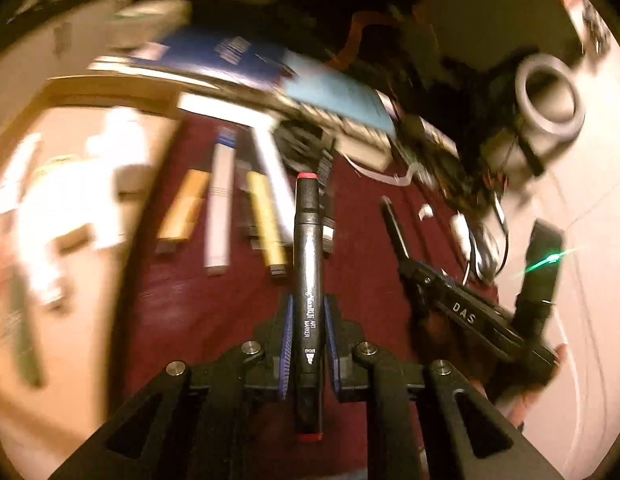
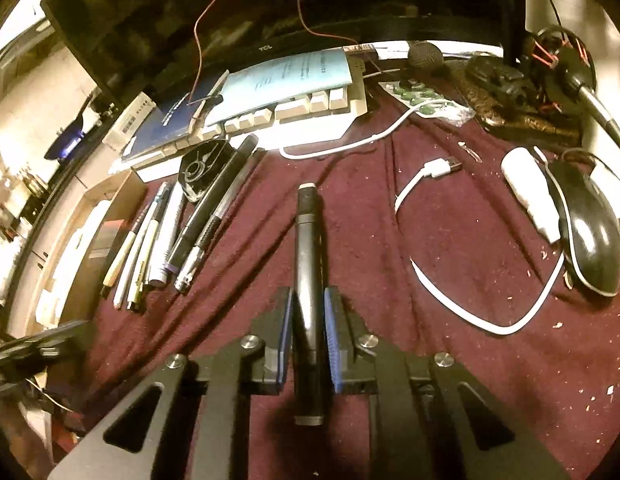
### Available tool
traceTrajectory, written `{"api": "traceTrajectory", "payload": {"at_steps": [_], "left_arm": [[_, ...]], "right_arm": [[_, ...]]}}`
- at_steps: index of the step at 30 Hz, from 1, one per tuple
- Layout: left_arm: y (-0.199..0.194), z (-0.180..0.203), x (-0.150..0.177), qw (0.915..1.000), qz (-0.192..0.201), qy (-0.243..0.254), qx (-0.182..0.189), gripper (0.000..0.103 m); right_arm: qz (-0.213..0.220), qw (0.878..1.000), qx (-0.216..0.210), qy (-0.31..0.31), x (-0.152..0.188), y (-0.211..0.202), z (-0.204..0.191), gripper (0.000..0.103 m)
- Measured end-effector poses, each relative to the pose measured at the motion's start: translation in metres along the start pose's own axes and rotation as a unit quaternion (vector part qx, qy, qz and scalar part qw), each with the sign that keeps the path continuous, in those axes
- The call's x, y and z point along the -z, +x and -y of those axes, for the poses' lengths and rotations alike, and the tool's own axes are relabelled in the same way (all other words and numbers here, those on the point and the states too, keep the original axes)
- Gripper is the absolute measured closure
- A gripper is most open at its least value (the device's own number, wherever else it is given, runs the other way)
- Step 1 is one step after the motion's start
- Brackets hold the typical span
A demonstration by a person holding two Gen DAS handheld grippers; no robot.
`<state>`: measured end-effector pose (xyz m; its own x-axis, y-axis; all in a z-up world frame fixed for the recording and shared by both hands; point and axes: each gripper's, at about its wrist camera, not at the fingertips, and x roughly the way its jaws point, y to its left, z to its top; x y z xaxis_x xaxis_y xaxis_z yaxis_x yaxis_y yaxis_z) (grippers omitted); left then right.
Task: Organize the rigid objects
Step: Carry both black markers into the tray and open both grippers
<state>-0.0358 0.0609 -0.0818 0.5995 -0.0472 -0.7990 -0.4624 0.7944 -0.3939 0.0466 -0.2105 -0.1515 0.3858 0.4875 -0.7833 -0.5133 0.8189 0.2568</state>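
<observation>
A: Starting at nine o'clock in the right wrist view — what's in the shallow cardboard box?

B: Pale flat things, possibly paper; the view there is too dim to be sure. Just beside it, toward ten o'clock, a row of loose pens and pencils lies on the maroon cloth, outside any container.

A: And the centre?

B: The right gripper is clamped narrow on a black grey-tipped marker, pads at mid-barrel, the tip pointing to twelve o'clock above the cloth.

A: The other hand?

B: Likewise: the left gripper pinches a black red-capped art marker around its printed middle, held clear of the cloth.

A: How will they handle?

B: Light, stiff and smooth, I'd judge — a glossy barrel could twist or slide between pads, so a grip near the balance point suits them.
</observation>
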Motion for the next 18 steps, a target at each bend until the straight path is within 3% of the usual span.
{"api": "traceTrajectory", "payload": {"at_steps": [3,9,12,14,18], "left_arm": [[-0.044,-0.034,-0.003,0.998,0.051,-0.034,-0.013,0.089],[-0.1,-0.114,-0.016,0.9867,0.112,-0.09,-0.076,0.089],[-0.105,-0.16,-0.033,0.9814,0.112,-0.119,-0.101,0.089],[-0.101,-0.183,-0.042,0.9807,0.102,-0.135,-0.097,0.089],[-0.081,-0.213,-0.061,0.9821,0.072,-0.137,-0.108,0.089]], "right_arm": [[0.006,0.999,-0.015,0.028,-0.001,-0.005,-0.001,0.088],[0.019,0.99,-0.139,-0.018,-0.006,-0.025,-0.08,0.088],[-0.005,0.979,-0.198,-0.055,-0.012,-0.018,-0.135,0.088],[-0.026,0.972,-0.221,-0.077,-0.017,-0.005,-0.175,0.088],[-0.054,0.968,-0.22,-0.106,-0.031,0.031,-0.23,0.088]]}}
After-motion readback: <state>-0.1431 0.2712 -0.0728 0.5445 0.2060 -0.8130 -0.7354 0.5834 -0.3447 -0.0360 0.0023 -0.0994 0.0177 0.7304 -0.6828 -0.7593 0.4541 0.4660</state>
